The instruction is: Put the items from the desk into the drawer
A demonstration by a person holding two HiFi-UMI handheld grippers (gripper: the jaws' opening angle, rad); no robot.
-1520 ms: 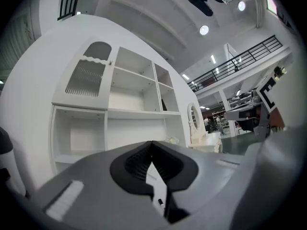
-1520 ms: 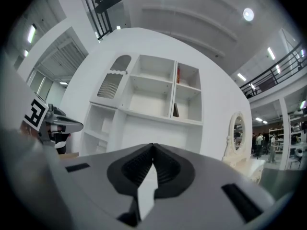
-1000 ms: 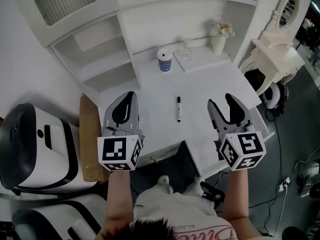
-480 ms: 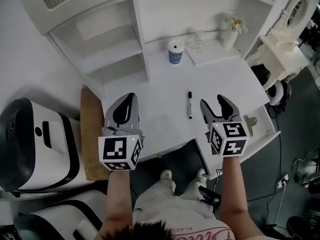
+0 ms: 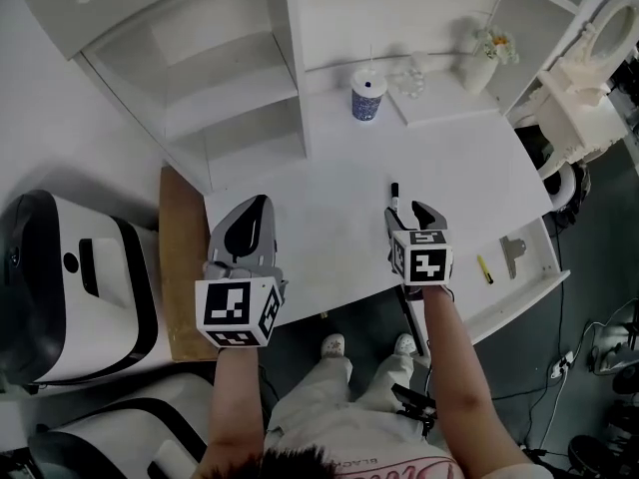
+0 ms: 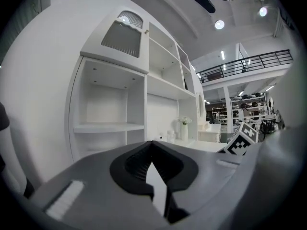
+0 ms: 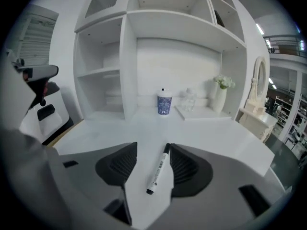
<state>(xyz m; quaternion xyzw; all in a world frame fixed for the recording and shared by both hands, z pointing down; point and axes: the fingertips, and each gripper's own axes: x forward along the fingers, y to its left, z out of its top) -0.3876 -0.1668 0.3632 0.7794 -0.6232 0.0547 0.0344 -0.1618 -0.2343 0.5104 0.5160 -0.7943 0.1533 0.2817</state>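
Down near the desk's [image 5: 329,178] front edge has come the right gripper [image 5: 411,214], its spread jaws just closing, astride the untouched black marker [image 7: 159,169]. Left gripper [image 5: 255,203] jaws are pressed together, empty.

Marker [image 7: 158,169] lies on desk [image 5: 329,198], towards the near edge. Cup [image 5: 367,96] stands far behind it, vase [image 5: 479,68] to the cup's right. Drawer [image 5: 504,285] projects at desk's right.

A slim white marker [image 7: 158,169] with black ends was laid flat on the white surface, between the spread jaws of the right tongs [image 5: 409,211], its far end close to one jaw. The drawer [image 5: 514,285] was seen pulled open at the surface's right side.
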